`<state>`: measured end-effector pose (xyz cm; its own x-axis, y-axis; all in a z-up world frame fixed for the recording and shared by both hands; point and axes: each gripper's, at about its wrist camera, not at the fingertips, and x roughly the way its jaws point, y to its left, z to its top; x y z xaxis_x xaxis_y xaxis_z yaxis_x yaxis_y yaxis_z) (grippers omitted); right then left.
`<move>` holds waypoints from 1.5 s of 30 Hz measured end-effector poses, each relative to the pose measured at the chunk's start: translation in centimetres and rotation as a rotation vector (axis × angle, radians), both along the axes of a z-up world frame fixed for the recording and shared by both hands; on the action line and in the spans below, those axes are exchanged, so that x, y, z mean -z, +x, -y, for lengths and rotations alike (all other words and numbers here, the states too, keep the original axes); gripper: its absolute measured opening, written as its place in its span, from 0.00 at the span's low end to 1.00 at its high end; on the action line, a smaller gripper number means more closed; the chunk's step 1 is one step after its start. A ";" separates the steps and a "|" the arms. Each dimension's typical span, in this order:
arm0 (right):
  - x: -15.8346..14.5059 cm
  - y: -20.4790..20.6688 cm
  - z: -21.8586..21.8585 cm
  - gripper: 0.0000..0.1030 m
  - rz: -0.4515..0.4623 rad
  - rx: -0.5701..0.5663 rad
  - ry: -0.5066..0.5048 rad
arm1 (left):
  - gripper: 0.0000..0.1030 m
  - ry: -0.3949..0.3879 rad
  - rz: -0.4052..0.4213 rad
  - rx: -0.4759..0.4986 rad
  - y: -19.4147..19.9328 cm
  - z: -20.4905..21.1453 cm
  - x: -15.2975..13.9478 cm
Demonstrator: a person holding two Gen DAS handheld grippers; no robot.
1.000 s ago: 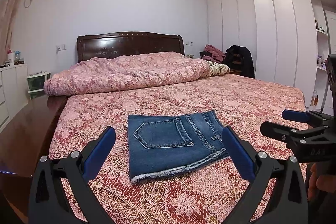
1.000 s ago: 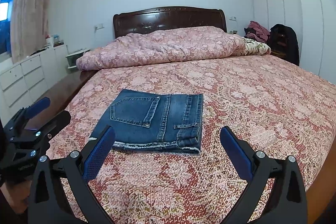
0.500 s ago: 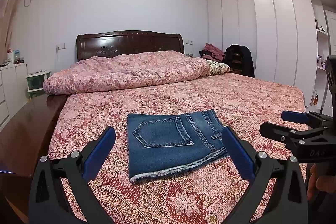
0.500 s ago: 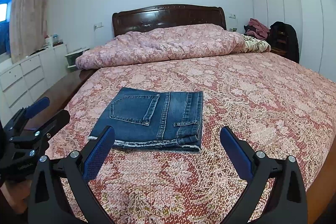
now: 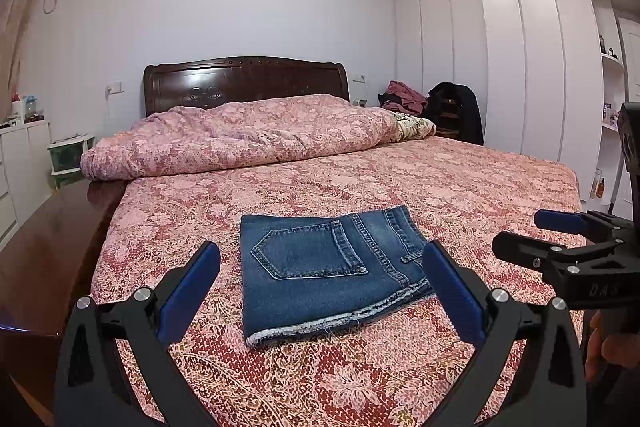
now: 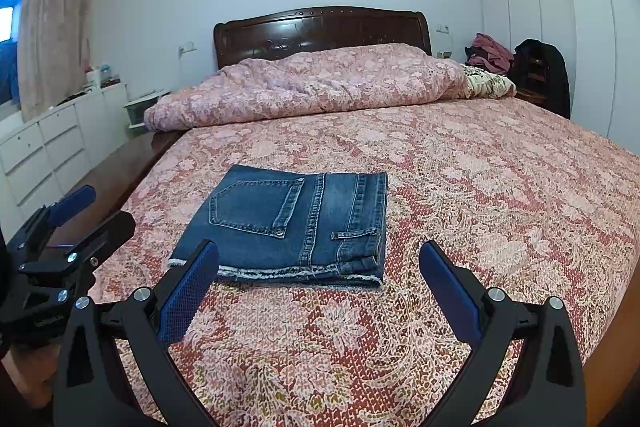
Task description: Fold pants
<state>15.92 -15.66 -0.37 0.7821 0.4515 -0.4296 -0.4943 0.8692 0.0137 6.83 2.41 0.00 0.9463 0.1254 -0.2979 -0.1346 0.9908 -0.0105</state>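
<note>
Blue denim pants (image 5: 324,267) lie folded into a compact rectangle on the bed, back pocket up, frayed hems toward me; they also show in the right wrist view (image 6: 292,223). My left gripper (image 5: 320,267) is open and empty, held back above the near edge of the bed. My right gripper (image 6: 318,267) is open and empty too, also held back. Each gripper shows at the side of the other's view: the right one (image 5: 560,239) and the left one (image 6: 76,223).
The bed (image 5: 460,187) has a pink-red floral cover, a rolled quilt (image 5: 248,135) and a dark headboard (image 5: 244,79). A wooden bed frame (image 5: 40,247) runs on the left. White drawers (image 6: 48,143) stand at left, wardrobes (image 5: 520,59) and a clothes-laden chair (image 5: 452,111) at right.
Both grippers have drawn slightly back and up from the folded pants. The pants have not moved.
</note>
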 end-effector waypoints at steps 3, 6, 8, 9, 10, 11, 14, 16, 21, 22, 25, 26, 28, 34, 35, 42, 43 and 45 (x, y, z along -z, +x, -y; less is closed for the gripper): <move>0.0 0.1 0.1 0.96 -0.001 0.000 -0.001 | 0.98 -0.002 -0.003 -0.003 0.0 -0.1 0.0; 0.0 0.1 0.1 0.96 -0.001 -0.001 -0.001 | 0.98 -0.006 -0.005 -0.006 0.0 -0.2 0.0; 0.1 0.1 0.1 0.96 -0.002 -0.003 -0.003 | 0.98 -0.006 -0.006 -0.006 0.0 -0.2 0.1; 0.1 0.1 0.1 0.96 -0.003 -0.003 -0.004 | 0.98 -0.006 -0.006 -0.005 0.0 -0.2 0.1; 0.1 0.1 0.1 0.96 -0.003 -0.002 -0.004 | 0.98 -0.006 -0.005 -0.005 0.0 -0.2 0.1; 0.1 0.2 0.0 0.96 -0.004 -0.002 -0.003 | 0.98 -0.006 -0.007 -0.003 0.1 -0.2 0.0; 0.2 0.1 0.0 0.96 -0.005 -0.003 -0.009 | 0.98 -0.019 -0.021 0.022 0.2 -0.1 -0.1; 0.2 0.2 0.0 0.96 -0.009 -0.004 -0.012 | 0.98 -0.023 -0.043 0.025 0.3 0.0 -0.1; 0.3 0.2 -0.2 0.96 -0.018 -0.002 -0.023 | 0.98 -0.019 -0.029 0.074 -0.2 0.7 -0.8; 0.3 0.2 -0.2 0.96 -0.018 -0.001 -0.024 | 0.98 -0.008 -0.019 0.070 -0.4 0.9 -1.1; 0.3 0.3 -0.1 0.96 -0.017 0.000 -0.028 | 0.98 0.019 -0.015 0.018 -0.5 1.3 -1.4; 0.3 0.4 -0.1 0.96 -0.018 0.000 -0.029 | 0.98 0.015 -0.026 0.011 -0.5 1.2 -1.5; 0.3 0.5 0.0 0.96 -0.021 0.003 -0.030 | 0.98 -0.036 -0.044 0.056 -0.3 0.7 -1.4; 0.3 0.4 -0.2 0.96 -0.023 0.000 -0.038 | 0.98 -0.136 -0.126 0.028 0.6 -1.0 -0.8; 0.3 0.3 -0.2 0.96 -0.020 0.000 -0.041 | 0.98 -0.140 -0.139 0.038 0.7 -1.2 -0.7; 0.4 0.4 -0.4 0.96 -0.019 -0.005 -0.054 | 0.98 -0.157 -0.125 0.082 0.6 -1.4 -0.7; 0.4 0.3 -0.4 0.96 -0.017 -0.004 -0.053 | 0.98 -0.142 -0.116 0.089 0.5 -1.1 -0.7; 0.4 0.4 -0.3 0.96 -0.017 -0.003 -0.052 | 0.98 -0.126 -0.117 0.094 0.5 -0.8 -0.7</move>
